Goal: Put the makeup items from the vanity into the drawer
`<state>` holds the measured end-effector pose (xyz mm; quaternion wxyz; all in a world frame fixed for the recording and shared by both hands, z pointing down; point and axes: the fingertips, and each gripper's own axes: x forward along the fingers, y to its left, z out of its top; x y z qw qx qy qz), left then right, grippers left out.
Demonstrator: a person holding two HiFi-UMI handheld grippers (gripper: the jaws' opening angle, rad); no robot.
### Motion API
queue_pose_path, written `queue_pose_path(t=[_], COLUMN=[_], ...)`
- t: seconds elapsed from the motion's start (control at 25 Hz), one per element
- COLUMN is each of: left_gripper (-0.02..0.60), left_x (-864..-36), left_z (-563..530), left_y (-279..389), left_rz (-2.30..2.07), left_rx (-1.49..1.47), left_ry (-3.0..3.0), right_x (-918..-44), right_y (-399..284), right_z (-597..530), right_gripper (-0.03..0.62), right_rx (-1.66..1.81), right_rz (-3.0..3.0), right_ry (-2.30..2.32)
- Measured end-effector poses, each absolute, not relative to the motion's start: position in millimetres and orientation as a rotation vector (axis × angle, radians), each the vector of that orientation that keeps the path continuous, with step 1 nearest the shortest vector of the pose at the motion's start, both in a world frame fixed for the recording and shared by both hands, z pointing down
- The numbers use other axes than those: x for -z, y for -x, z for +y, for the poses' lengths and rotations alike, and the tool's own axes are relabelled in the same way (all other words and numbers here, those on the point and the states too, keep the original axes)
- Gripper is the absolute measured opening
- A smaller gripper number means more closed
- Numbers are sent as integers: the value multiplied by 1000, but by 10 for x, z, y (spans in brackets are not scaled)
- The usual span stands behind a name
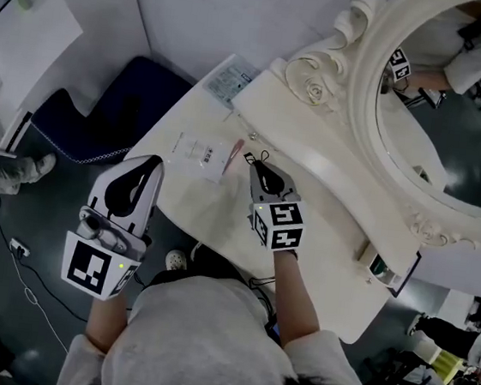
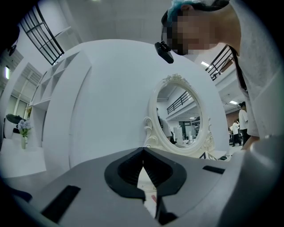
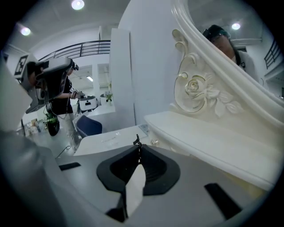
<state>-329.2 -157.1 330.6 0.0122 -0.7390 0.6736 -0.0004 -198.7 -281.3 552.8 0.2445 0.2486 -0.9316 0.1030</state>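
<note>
Head view: pink stick [image 1: 234, 153], diagonal upper-right.

The vanity top [image 1: 327, 266] is smooth cream paint with a soft sheen, and the carved mirror frame [image 1: 315, 82] is glossier. The left gripper [image 1: 152, 163] and right gripper [image 1: 259, 167] have matt grey plastic shells with ribbed black pads. The right gripper pinches a wiry black item [image 3: 136, 142]. The packet [image 1: 203, 153] is shiny film.
</note>
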Motion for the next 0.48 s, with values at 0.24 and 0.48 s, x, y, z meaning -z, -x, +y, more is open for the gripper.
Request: queue_pose_path(t=[0.24, 0.48], left_gripper=[15, 15], left_x=[-3239, -3200], left_z=[-1556, -1512], left_y=[3178, 3036], left_rz=[2031, 1954], left_rx=[-25, -49], left_ry=[2342, 2389], right_x=[-5078, -4709], right_y=[1876, 1744], right_z=[-2729, -2570], right_gripper=[33, 32], right_rx=[-291, -293], right_rz=[-2665, -2773], right_ry=[-755, -813])
